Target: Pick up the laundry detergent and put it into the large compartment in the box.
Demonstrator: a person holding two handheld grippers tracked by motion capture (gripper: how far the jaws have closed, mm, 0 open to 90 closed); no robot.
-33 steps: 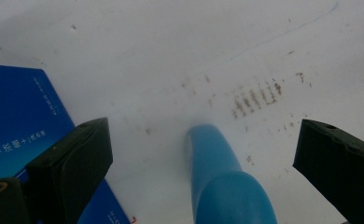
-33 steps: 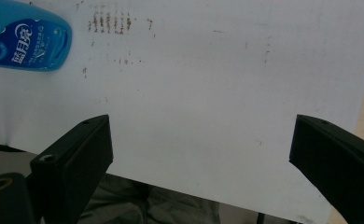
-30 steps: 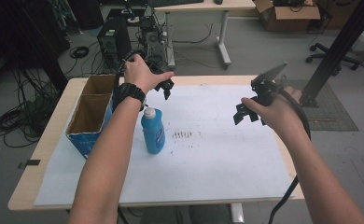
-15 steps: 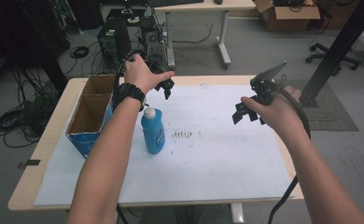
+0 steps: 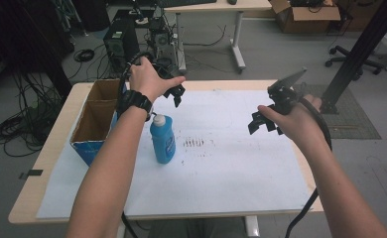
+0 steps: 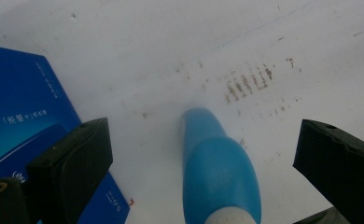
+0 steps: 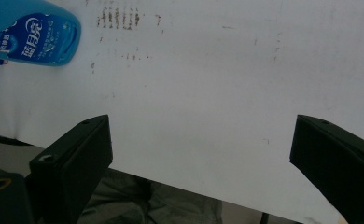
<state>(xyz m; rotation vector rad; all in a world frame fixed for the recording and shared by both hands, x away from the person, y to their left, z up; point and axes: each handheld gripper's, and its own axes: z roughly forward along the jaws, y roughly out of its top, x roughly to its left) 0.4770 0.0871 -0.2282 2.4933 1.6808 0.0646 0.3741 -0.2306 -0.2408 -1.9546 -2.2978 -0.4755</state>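
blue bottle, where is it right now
In the high view the blue bottle stands upright left of centre on the white sheet, just right of the cardboard box.

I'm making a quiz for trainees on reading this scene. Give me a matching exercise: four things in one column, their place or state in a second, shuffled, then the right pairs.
Things:
1. blue bottle
2. cardboard box
3. left gripper
4. right gripper

Places or states:
A. open, above the white sheet's right half, nothing between its jaws
B. upright on the white sheet, white cap on top
C. open, held above the bottle
D. at the table's left edge, open top, blue outside

Pairs: 1-B, 2-D, 3-C, 4-A
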